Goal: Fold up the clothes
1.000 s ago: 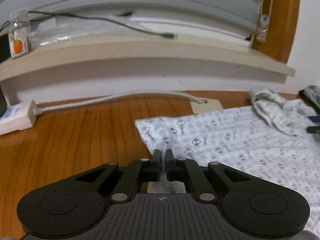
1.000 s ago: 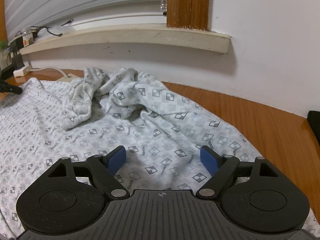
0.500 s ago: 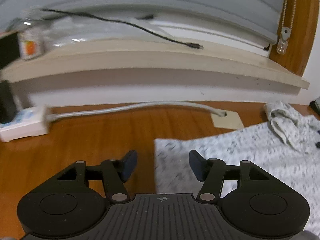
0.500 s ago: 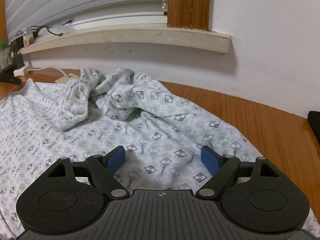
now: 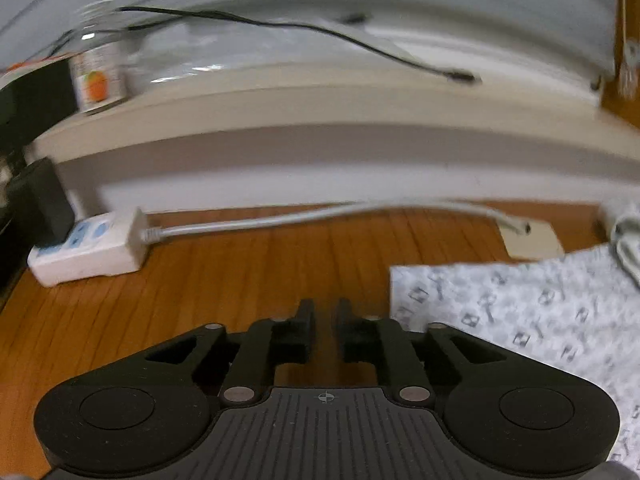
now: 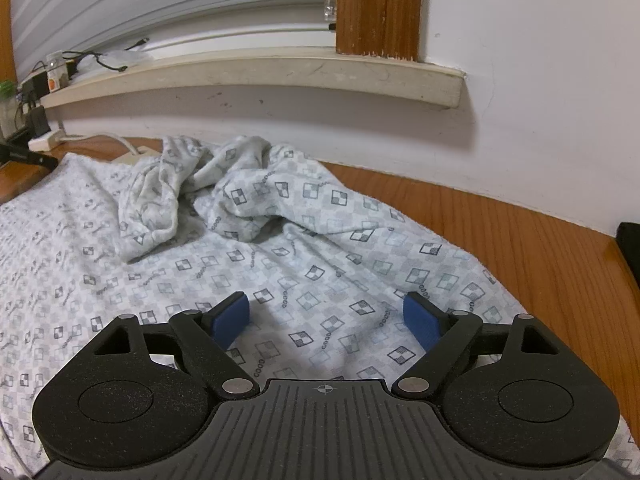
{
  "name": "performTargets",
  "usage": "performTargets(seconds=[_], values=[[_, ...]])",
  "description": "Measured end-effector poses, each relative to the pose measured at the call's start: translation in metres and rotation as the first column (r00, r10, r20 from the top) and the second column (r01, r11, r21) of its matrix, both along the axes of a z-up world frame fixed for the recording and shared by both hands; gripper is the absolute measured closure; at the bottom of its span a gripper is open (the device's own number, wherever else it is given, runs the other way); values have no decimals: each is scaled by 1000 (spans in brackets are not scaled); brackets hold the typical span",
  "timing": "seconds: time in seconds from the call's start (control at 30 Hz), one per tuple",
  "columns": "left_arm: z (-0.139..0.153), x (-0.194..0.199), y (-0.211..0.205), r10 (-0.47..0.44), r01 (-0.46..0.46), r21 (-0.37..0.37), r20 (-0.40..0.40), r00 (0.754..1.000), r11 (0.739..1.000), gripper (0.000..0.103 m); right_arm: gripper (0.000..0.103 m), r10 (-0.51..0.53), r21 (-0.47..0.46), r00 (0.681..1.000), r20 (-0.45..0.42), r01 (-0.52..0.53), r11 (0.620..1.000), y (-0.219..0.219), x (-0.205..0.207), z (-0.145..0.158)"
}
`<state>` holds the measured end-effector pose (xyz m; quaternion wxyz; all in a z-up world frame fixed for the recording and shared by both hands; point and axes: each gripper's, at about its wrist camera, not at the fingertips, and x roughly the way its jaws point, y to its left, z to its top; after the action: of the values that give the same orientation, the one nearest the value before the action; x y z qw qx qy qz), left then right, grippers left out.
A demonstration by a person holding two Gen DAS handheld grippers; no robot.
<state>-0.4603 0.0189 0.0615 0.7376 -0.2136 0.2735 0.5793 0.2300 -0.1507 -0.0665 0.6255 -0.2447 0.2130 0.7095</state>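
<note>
Since a second ago our left claw has let go of the white, grey-check cotton garment, slid left over the bare wooden tabletop, its jaws just closing, nearly together on nothing. Our right claw gapes above the spread cloth; its far end lies bunched, folding barely started.

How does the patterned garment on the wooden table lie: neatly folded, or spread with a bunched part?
Spread, not folded: the patterned garment lies mostly flat on the wooden table, with one part crumpled in a heap near the wall.
</note>
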Motion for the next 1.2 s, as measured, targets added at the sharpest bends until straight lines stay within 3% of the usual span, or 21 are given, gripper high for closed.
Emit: performTargets(seconds=[0.1,0.17,0.27,0.43,0.53,0.63,0.7,0.83,0.9,0.93,1.0,1.07,1.13,1.2], values=[[10,3,-8,0,0,31,9,1000,1000,69,19,0,0,1000,-1,0,1000,0,0,0],[20,14,-13,-31,30,57,5,1000,998,52,19,0,0,1000,-1,0,1000,0,0,0],[28,44,-18,-108,106,77,20,994,991,38,19,-1,0,1000,0,1,1000,0,-1,0],[27,121,-29,-297,293,84,52,953,953,44,19,1,0,1000,2,-1,1000,0,0,1],[26,175,-38,-418,413,78,73,905,907,64,19,0,1,1000,3,0,1000,0,-1,1],[25,223,-48,-502,497,73,83,861,865,64,19,0,1,1000,3,0,1000,-1,-1,1],[23,252,-53,-534,530,74,60,843,845,55,19,-1,1,1000,3,1,1000,-1,-1,1],[11,290,-60,-593,592,40,18,805,805,26,19,-1,1,1000,6,1,1000,-1,-1,2],[3,301,-63,-616,617,34,-24,787,786,23,19,-1,1,1000,5,1,1000,-1,-1,2],[0,304,-65,-618,620,36,-53,784,783,24,19,-1,0,1000,3,1,1000,-1,0,2],[-3,305,-66,-621,626,47,-88,779,778,35,19,-2,-1,1000,0,2,1000,-1,0,2],[-1,297,-62,-617,623,58,-87,782,780,70,19,-2,-1,1000,1,2,1000,-1,0,2],[8,281,-56,-606,608,69,-44,794,791,91,19,-2,-2,1000,0,2,1000,-1,0,2],[28,256,-53,-570,570,112,-32,821,814,92,19,-3,-2,1000,1,3,1000,-1,0,2]])
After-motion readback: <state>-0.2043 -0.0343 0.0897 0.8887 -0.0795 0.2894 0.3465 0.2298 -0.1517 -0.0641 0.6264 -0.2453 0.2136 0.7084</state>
